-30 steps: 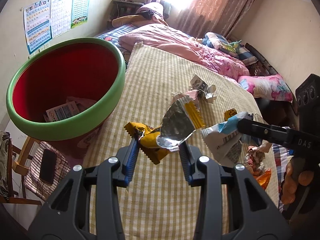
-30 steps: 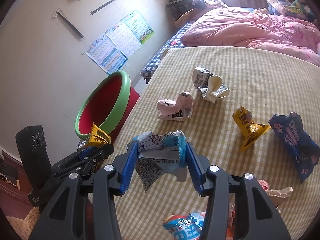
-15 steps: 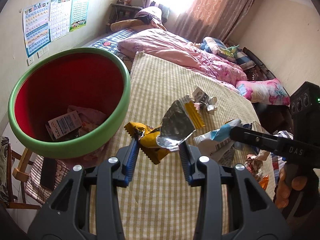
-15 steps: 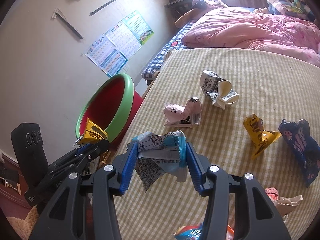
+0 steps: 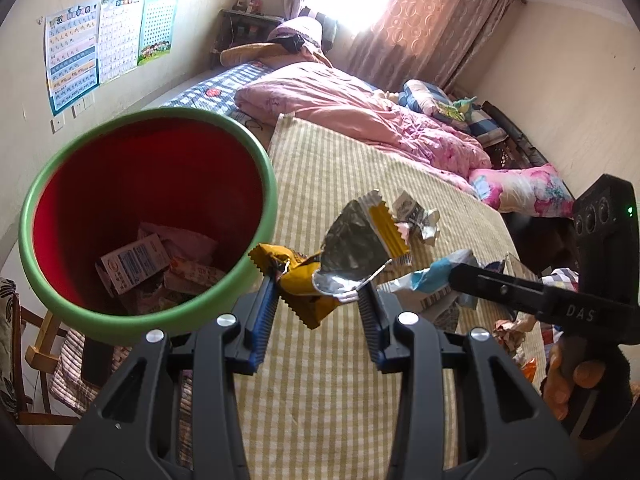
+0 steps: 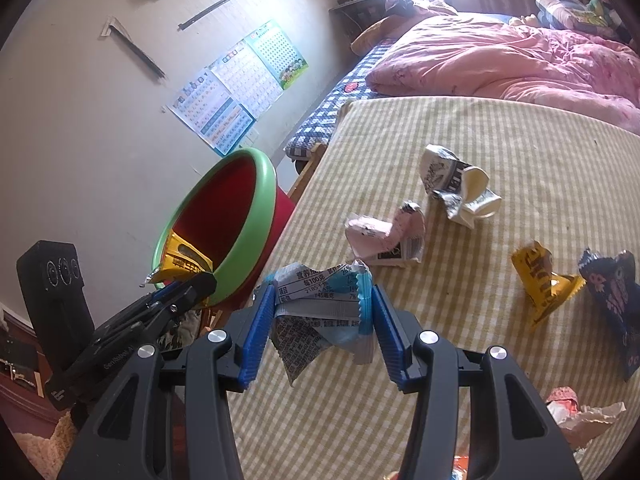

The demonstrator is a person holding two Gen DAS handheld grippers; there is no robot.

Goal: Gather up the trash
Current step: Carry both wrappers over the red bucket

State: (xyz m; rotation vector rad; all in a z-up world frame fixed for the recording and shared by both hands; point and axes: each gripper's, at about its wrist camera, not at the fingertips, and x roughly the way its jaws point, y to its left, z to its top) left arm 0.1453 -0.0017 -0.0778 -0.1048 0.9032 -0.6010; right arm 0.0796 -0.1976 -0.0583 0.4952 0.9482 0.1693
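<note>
My left gripper (image 5: 318,300) is shut on a yellow snack wrapper (image 5: 308,288) with a torn silver lining (image 5: 354,248); it hangs just right of the rim of the red bin (image 5: 148,216) with the green lip. Several wrappers and a small carton lie in the bin's bottom. My right gripper (image 6: 322,320) is shut on a blue and white wrapper (image 6: 320,304) above the checked bed cover, near its left edge. In the right wrist view the left gripper (image 6: 180,288) holds the yellow wrapper (image 6: 182,264) at the bin (image 6: 224,232) rim.
On the checked cover (image 6: 540,152) lie a pink wrapper (image 6: 384,236), a crumpled black and white carton (image 6: 456,184), a yellow wrapper (image 6: 540,280), a dark blue bag (image 6: 612,300) and crumpled paper (image 6: 580,416). A pink quilt (image 5: 360,116) lies beyond. A wooden chair (image 5: 36,352) stands under the bin.
Both grippers have shifted left towards the bin, each still holding its wrapper. The bin looms larger and closer in the left wrist view.
</note>
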